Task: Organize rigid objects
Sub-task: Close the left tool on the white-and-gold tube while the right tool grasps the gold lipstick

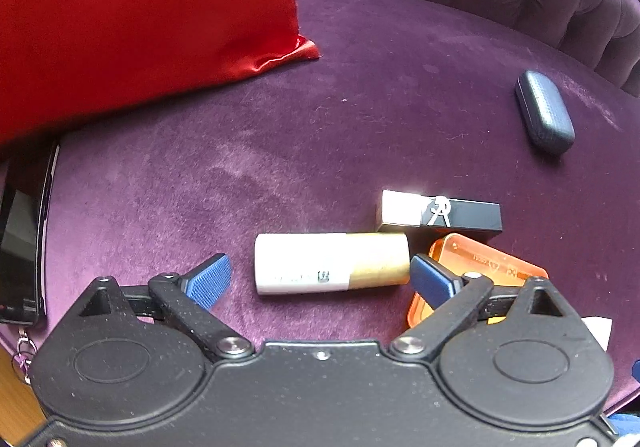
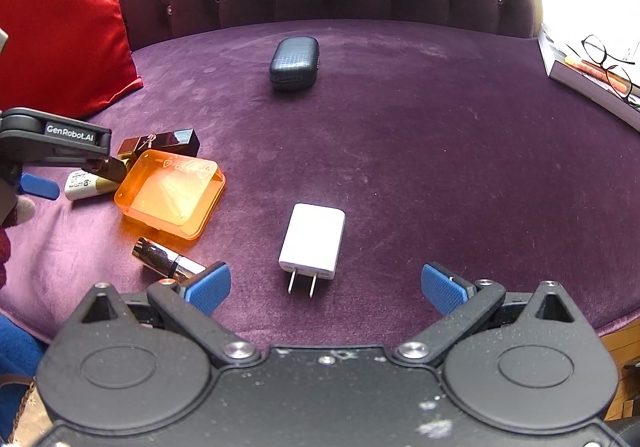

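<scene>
The left tongs (image 1: 320, 273) are seen spread wide over a white and gold tube (image 1: 332, 263) that lies on its side on the purple velvet seat (image 1: 320, 127), one blue pad clear of the white end and the other right at the gold end; whether that pad touches cannot be told, and no grip is shown. The tube has been laid in a cluster with a black and white lipstick box (image 1: 440, 213) just behind it and an orange plastic case (image 1: 480, 259) touching its gold end. The step in hand is judged to be a placement into this group, with the tube resting on the seat. The right tongs (image 2: 326, 289) are likewise held wide open and empty above a white plug adapter (image 2: 314, 241), whose prongs point toward them. A silver lipstick (image 2: 168, 259) lies near the orange case, and a dark glasses case (image 2: 295, 63) sits well apart toward the backrest. Next, the left tongs would need to be lifted straight clear so the tube is not rolled, and the adapter could then be gripped across its flat sides and carried to the cluster
</scene>
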Action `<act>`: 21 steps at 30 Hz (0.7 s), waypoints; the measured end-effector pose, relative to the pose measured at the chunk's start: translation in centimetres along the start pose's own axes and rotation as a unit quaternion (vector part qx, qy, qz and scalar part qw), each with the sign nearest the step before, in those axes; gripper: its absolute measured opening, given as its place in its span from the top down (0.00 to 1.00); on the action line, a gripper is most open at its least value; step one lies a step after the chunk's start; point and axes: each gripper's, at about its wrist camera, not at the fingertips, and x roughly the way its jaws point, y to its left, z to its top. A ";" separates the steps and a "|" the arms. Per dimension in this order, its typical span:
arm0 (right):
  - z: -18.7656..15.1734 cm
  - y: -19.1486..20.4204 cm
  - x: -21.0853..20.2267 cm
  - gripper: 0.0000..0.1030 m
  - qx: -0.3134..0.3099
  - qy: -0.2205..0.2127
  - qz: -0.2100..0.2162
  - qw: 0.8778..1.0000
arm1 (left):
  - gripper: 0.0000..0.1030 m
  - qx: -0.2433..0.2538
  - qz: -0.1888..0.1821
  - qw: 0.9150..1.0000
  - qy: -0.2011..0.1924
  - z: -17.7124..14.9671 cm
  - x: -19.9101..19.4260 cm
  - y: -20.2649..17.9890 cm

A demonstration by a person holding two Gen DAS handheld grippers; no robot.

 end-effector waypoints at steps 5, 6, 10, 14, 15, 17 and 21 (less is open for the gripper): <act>0.1 0.0 0.0 0.01 -0.001 0.000 0.000 1.000 | 0.10 -0.016 0.008 1.000 0.016 0.2 0.9 0.3; 0.1 0.1 0.0 0.01 -0.003 -0.002 -0.001 1.000 | 0.11 -0.021 0.008 1.000 0.020 0.2 1.2 0.4; -0.1 0.9 -0.6 0.01 -0.020 -0.010 -0.006 1.000 | 0.23 -0.008 0.018 1.000 0.010 0.0 0.9 0.4; -0.1 2.0 -0.7 0.01 -0.007 0.001 0.016 1.000 | 0.23 -0.003 0.010 1.000 0.010 -0.2 0.7 1.0; -0.1 2.3 -0.7 0.01 -0.001 0.006 0.023 1.000 | 0.23 -0.001 0.010 1.000 0.010 -0.3 0.7 1.2; -0.1 3.2 -0.8 0.01 0.009 0.012 0.032 0.999 | 0.23 0.002 0.008 1.000 0.008 -0.6 0.4 1.5; -0.2 5.2 -0.9 0.01 0.032 0.021 0.044 0.998 | 0.23 0.008 0.006 1.000 0.005 -1.1 -0.1 2.1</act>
